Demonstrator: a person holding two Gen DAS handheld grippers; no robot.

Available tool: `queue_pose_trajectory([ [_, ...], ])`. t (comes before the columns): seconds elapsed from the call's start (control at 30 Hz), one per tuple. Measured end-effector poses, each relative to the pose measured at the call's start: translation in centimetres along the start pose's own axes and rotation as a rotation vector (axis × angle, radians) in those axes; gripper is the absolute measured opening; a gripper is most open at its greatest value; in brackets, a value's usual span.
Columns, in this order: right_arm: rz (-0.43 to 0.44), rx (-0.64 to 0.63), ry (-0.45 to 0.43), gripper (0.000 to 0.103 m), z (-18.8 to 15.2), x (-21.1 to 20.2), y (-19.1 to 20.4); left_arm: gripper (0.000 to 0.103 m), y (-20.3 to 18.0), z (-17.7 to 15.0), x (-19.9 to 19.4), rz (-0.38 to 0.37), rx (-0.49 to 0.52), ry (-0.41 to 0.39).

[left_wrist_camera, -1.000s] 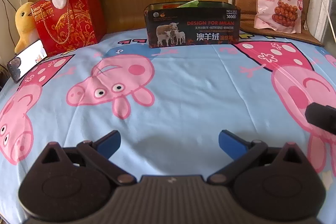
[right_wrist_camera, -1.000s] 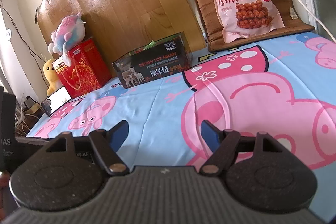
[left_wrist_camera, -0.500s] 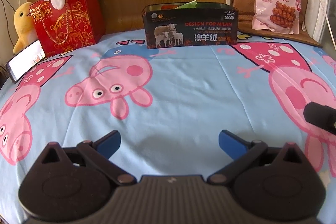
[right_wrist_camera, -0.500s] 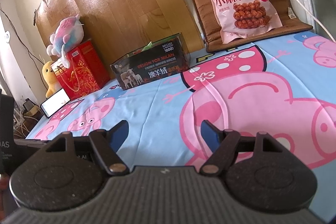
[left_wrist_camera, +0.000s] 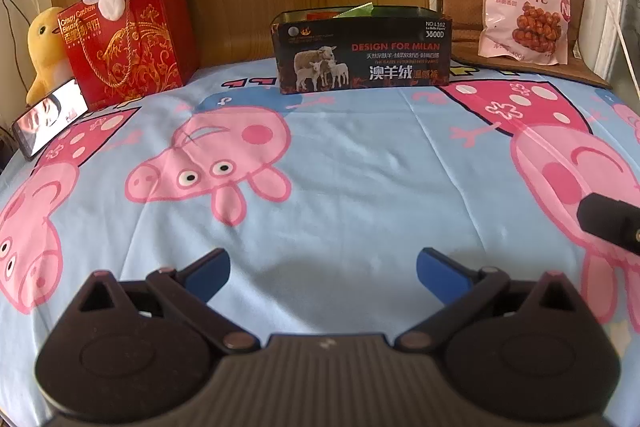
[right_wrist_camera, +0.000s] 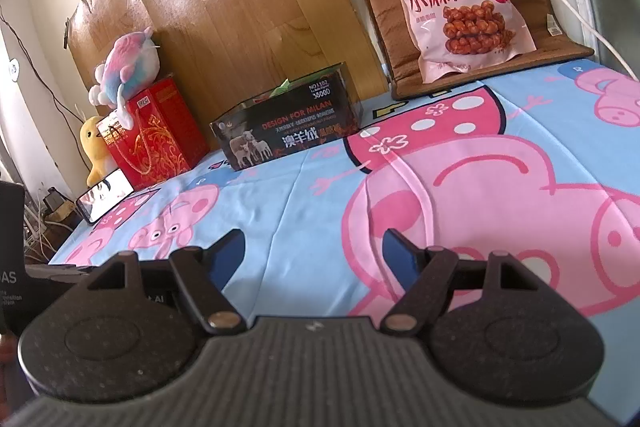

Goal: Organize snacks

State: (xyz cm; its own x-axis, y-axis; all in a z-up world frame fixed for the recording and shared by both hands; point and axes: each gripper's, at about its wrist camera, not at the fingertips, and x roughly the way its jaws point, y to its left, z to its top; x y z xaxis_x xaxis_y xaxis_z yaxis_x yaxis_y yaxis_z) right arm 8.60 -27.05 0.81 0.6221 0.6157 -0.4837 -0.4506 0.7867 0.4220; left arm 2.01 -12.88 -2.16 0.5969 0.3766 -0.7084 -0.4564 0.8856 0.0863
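Pink and puffy, the snack bag [right_wrist_camera: 456,3] looks light, soft and crushable; we would pinch its bottom edge. Both our left claw [left_wrist_camera: 322,275] and right claw [right_wrist_camera: 313,253] gape wide, carrying nothing.

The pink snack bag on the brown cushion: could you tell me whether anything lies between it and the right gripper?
Nothing visible does. The right gripper is open over bare bedsheet, which runs unbroken up to the brown cushion holding the pink snack bag. The dark box stands off to the left.
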Motion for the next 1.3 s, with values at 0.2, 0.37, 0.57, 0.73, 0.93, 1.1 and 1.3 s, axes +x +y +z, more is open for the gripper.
queue_pose_trajectory([
  [0.2, 0.002, -0.001, 0.001, 0.078, 0.04, 0.02, 0.03, 0.103, 0.12, -0.09, 0.06, 0.001, -0.003, 0.002],
  [0.37, 0.003, -0.003, 0.006, 0.078, -0.05, 0.16, 0.15, 0.103, 0.07, -0.16, 0.21, 0.000, -0.001, 0.009],
  [0.57, 0.002, -0.003, 0.006, 0.078, -0.06, 0.17, 0.12, 0.103, -0.14, -0.23, 0.29, -0.003, 0.007, 0.013],
  [0.73, 0.004, 0.006, 0.008, 0.078, -0.11, 0.17, 0.10, 0.103, -0.16, -0.37, 0.30, 0.001, 0.009, 0.014],
  [0.93, 0.009, 0.003, 0.011, 0.078, -0.12, 0.15, 0.07, 0.103, -0.15, -0.33, 0.38, 0.010, 0.005, 0.015],
  [1.1, 0.007, -0.003, 0.008, 0.078, -0.11, 0.06, 0.12, 0.103, -0.40, -0.50, 0.45, 0.003, 0.015, 0.018],
  [1.3, 0.004, 0.002, 0.010, 0.078, -0.11, 0.03, -0.02, 0.103, -0.27, -0.55, 0.50, 0.002, 0.011, 0.018],
])
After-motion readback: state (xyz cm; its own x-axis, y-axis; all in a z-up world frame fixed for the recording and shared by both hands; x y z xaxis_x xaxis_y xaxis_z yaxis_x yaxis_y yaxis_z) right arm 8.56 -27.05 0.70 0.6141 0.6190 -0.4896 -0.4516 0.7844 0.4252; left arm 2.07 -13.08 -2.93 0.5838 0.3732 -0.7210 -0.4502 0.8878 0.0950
